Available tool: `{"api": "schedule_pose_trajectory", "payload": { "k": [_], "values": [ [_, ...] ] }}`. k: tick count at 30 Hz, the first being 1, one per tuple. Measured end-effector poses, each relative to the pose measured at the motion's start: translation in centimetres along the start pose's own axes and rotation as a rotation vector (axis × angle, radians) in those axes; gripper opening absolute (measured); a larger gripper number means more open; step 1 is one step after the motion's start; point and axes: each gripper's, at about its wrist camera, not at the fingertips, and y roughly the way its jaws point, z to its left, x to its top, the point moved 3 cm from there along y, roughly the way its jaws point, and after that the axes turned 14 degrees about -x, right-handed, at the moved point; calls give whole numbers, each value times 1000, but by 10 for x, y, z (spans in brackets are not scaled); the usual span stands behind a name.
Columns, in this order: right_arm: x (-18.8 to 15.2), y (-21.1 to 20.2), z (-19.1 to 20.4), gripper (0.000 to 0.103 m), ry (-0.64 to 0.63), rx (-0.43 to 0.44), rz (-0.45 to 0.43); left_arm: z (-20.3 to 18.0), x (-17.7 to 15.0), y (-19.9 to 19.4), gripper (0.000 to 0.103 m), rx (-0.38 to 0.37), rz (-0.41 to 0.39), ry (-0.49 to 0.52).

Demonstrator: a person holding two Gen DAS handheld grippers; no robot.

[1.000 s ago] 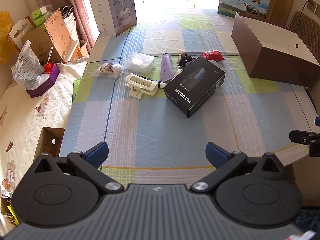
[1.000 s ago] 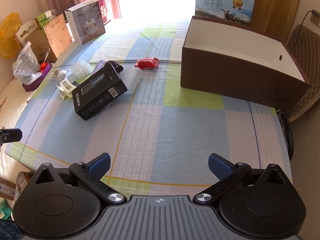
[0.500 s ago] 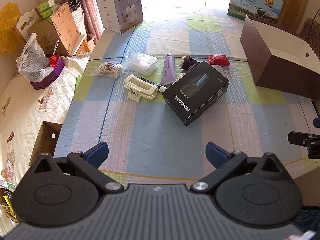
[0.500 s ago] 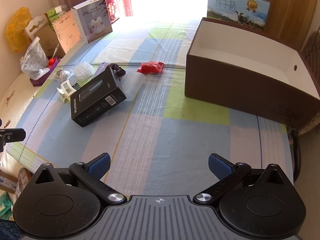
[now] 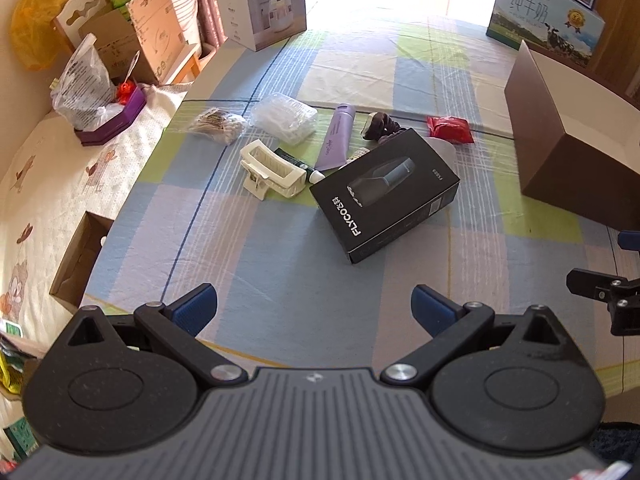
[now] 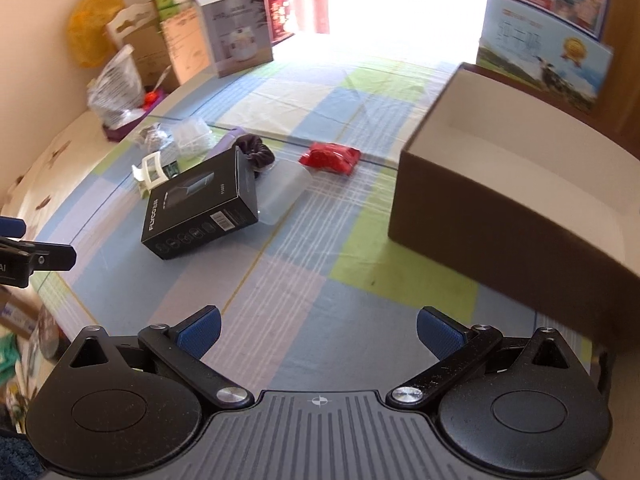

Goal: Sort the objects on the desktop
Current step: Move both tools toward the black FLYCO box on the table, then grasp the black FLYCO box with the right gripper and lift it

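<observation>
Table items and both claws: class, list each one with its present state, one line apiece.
Left claw: open, empty, above the table.
Right claw: open, empty.
Brown box: open on top, nothing visible inside.
Black box: closed, lying flat.
Purple tube: lying down.
Hair clip: lying on its side.
Red packet: sealed, lying flat.

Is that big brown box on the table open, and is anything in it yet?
Open: the brown box has no lid on. The white inside that shows is bare, but its floor is partly hidden.
</observation>
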Motion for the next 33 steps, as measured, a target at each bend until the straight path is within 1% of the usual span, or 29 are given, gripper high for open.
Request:
{"api": "schedule_pose_trajectory", "payload": {
  "k": [4,8,11,15,19,22,24,26,27,28,29,31,32,33],
  "values": [
    [4,9,-3,101,-56,56,-12,-7,-3,1,102,30,-3,-39],
    [8,18,0,101,-115,118,-28,-6,-9,-3,102,66,-11,-84],
    [11,25,8,101,-162,148,-48,2,-13,-4,102,92,-1,-112],
    [17,33,18,101,-212,164,-85,22,-14,-4,102,123,-1,-137],
    [25,42,26,101,-201,193,-91,46,-7,-3,102,130,-8,-139],
    [33,44,34,101,-155,228,-112,64,2,-1,102,123,-5,-115],
    [39,45,43,101,-142,231,-134,76,10,2,102,113,-1,-95],
    [47,45,53,90,-145,233,-158,87,17,4,102,106,-2,-75],
    [50,47,58,83,-145,227,-164,93,21,5,102,100,-3,-64],
    [54,50,63,81,-142,215,-164,99,24,6,102,95,-1,-56],
    [57,54,68,80,-133,205,-167,104,26,8,102,92,1,-50],
    [63,62,75,72,-111,195,-175,116,30,11,102,86,7,-39],
    [66,68,79,69,-102,188,-168,121,31,13,102,83,11,-35],
    [67,73,81,65,-90,180,-158,128,32,14,102,77,17,-29]
  ]
}}
